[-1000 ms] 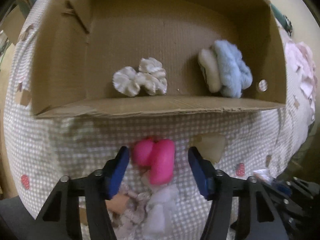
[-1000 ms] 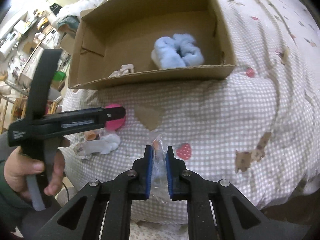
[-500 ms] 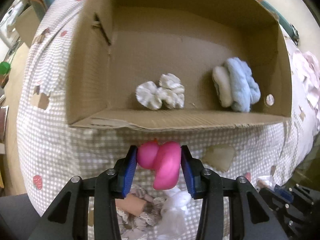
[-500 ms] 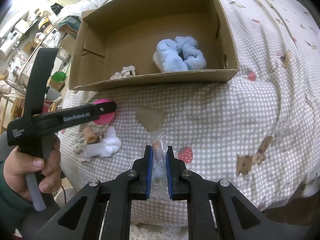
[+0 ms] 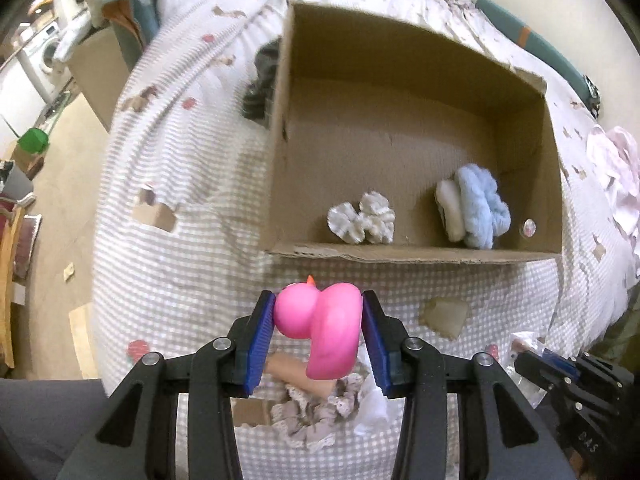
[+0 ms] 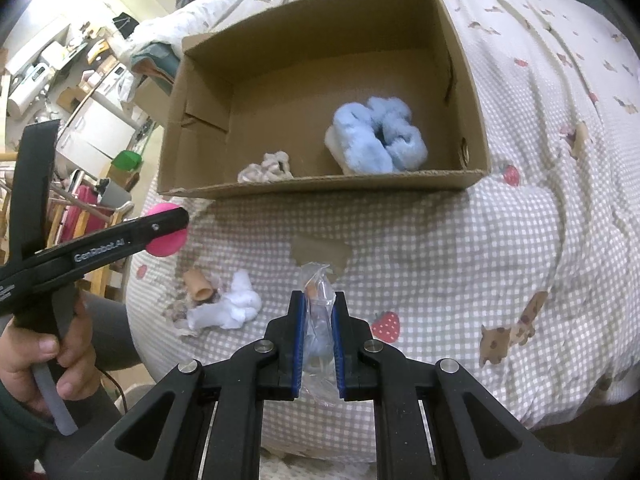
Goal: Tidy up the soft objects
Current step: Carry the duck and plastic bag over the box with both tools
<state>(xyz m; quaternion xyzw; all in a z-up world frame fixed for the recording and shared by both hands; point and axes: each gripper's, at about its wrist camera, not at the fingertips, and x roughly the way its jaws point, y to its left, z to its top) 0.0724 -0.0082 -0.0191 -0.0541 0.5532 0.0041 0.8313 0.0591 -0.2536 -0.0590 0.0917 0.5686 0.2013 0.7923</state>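
Sorting is partly complete. Two soft items already lie inside the cardboard box (image 5: 416, 100): a cream ruffled scrunchie (image 5: 362, 220) near the front wall and a fluffy blue-and-white bundle (image 5: 474, 208) toward the right end, apart from each other.

Left tongs (image 5: 318, 334): clenched on a pink rubber duck (image 5: 320, 328). The jaws closed in on it within the last second and now press it from both sides. The duck is held clear of the checked bedspread (image 5: 180, 264), short of the box's front wall and not yet over the opening. Condition of the duck: smooth, glossy, bright pink, round head with a small orange beak pointing away from the camera, body hanging below the jaws. No visible crushing.

Right tongs (image 6: 316, 336): nearly closed on a crinkled clear plastic bag (image 6: 318, 300) with something small inside; contents cannot be identified. The bag sits low over the bedspread, well short of the box.

Outstanding on the bedspread, near its front edge: a white fluffy piece (image 6: 234, 308), a tan tube-shaped item (image 6: 198, 284) and a lacy grey fabric piece (image 5: 316, 412), clustered and touching.

Assessment: two items stowed, two in hand, about three left. The duck looks the next to go in; the box floor has free room on its left side.
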